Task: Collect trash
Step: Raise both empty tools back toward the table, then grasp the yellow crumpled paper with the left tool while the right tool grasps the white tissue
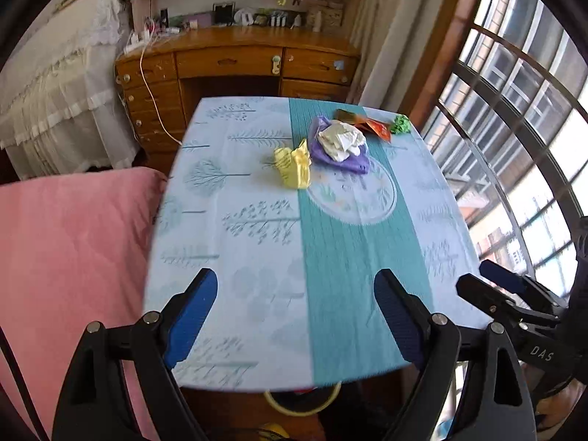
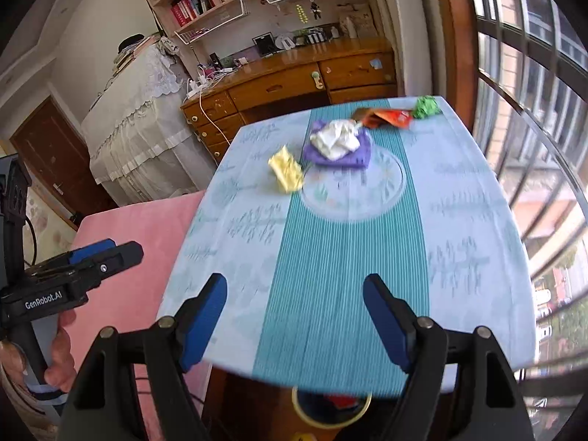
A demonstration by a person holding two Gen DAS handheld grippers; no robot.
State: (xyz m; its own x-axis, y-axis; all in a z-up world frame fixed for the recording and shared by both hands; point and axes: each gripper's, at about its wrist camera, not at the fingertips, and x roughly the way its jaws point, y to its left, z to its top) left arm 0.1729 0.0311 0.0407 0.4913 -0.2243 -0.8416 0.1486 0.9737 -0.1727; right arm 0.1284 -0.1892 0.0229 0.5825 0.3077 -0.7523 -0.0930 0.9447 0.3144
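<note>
On the far half of the table (image 1: 257, 257) (image 2: 459, 257) lies the trash. A crumpled yellow paper (image 1: 294, 163) (image 2: 286, 174) is nearest. Behind it a crumpled white paper (image 1: 341, 139) (image 2: 336, 139) rests on a purple bag (image 1: 352, 161) (image 2: 352, 158). Further back are an orange wrapper (image 1: 375, 126) (image 2: 389, 117) and a green paper ball (image 1: 401, 124) (image 2: 426, 107). My left gripper (image 1: 294, 316) hovers open and empty over the table's near edge. My right gripper (image 2: 294, 318) is also open and empty there, far from the trash. Each gripper shows at the other view's edge.
A yellow-rimmed bin (image 1: 301, 400) (image 2: 330, 408) stands on the floor under the table's near edge. A pink blanket (image 1: 73, 257) (image 2: 128, 242) lies left of the table. A wooden desk (image 1: 239, 62) stands behind, a barred window (image 1: 514, 128) to the right.
</note>
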